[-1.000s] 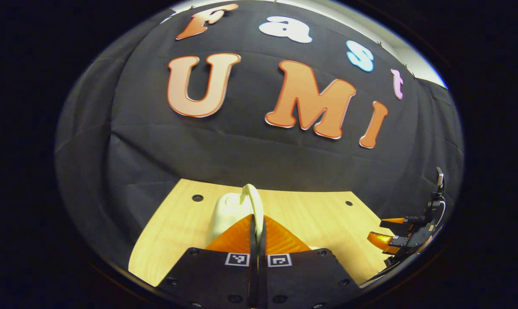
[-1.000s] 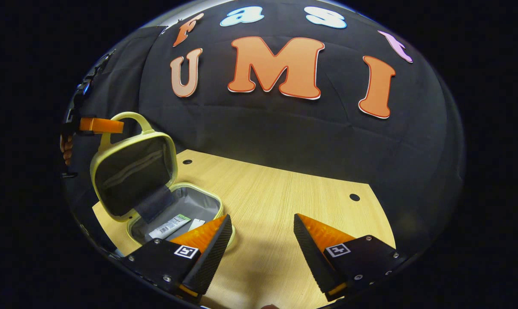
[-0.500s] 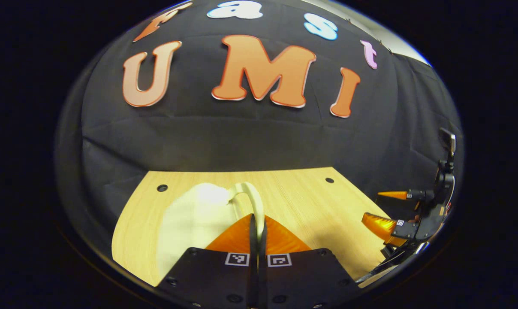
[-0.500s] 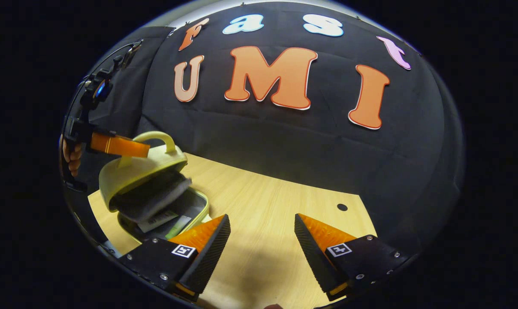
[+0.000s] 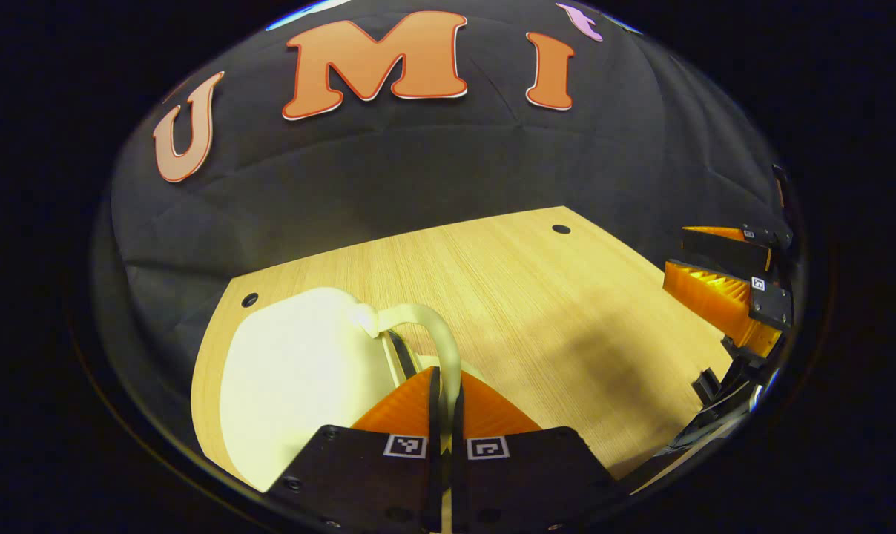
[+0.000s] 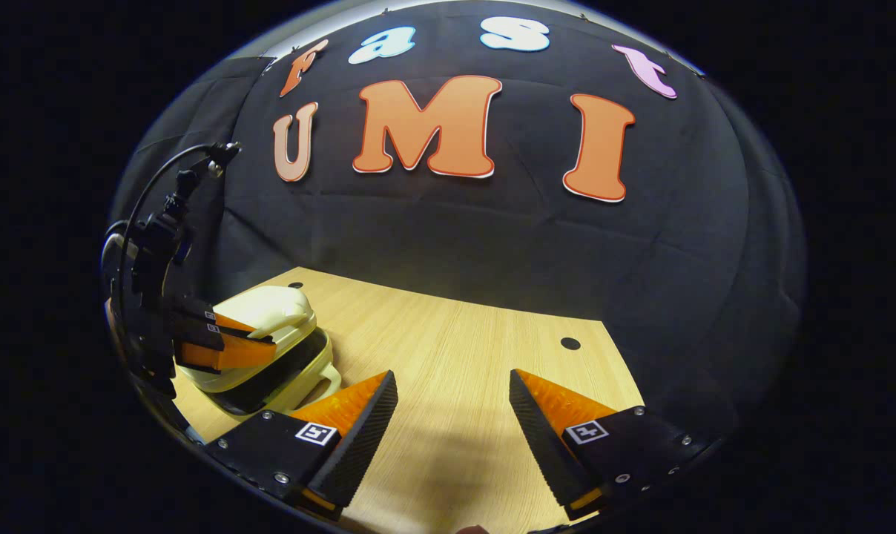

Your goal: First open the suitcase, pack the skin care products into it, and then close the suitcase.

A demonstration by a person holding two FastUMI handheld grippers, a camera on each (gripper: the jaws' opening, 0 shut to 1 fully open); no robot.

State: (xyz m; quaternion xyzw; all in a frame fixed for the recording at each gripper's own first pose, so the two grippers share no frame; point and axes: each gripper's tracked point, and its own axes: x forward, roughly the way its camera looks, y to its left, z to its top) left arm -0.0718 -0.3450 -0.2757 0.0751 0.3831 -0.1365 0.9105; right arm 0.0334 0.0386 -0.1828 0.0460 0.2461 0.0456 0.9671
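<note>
A pale yellow suitcase (image 6: 270, 311) lies on the wooden table (image 6: 455, 348) at the left of the right gripper view. Its lid is lowered almost onto the base, with a dark gap between the two halves. In the left gripper view the lid (image 5: 300, 371) spreads out below, and my left gripper (image 5: 444, 386) is shut on the lid's curved handle (image 5: 437, 334). The right gripper view shows that left gripper (image 6: 259, 343) on the suitcase's near side. My right gripper (image 6: 452, 400) stands open above the bare table to the right of the suitcase, holding nothing. The skin care products are hidden inside.
Round holes (image 6: 570, 343) mark the tabletop near its far corners. The black cloth wall rises right behind the table. In the left gripper view the right gripper (image 5: 678, 256) hangs at the far right over the table's edge.
The lid, upright a second ago, has swung down almost onto the base, hiding the tubes inside. My left gripper came down with the handle. The right gripper stayed open and hardly moved.
</note>
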